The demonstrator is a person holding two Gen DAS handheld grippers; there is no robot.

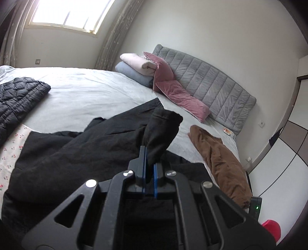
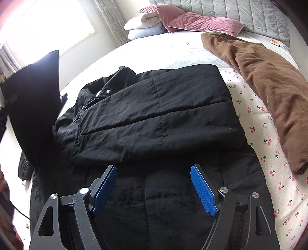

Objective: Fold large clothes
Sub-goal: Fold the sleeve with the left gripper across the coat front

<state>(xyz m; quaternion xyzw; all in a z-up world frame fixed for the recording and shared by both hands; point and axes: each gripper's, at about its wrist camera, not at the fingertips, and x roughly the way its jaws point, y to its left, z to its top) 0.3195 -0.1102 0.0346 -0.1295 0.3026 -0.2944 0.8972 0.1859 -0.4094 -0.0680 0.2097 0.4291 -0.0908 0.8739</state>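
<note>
Black jacket [image 2: 154, 119] spread across the near half of the bed [image 1: 86, 92], partly folded, lying on a cherry-print sheet [image 2: 269, 150]. Left gripper [image 1: 149, 153] with jaws clenched on a black sleeve [image 1: 163, 130], lifted clear of the rest. Right gripper [image 2: 154, 184] hovering over the jacket's lower part, jaws released wide, nothing between them. Pretty crowded around: brown garment [image 2: 269, 96] bunched just beside on the right, quilted black coat [image 1: 19, 96] on the far left, pink pillows [image 1: 177, 94] and folded blankets [image 1: 134, 63] up against the grey headboard [image 1: 211, 77]. Window [image 1: 67, 13] behind, very bright.
</note>
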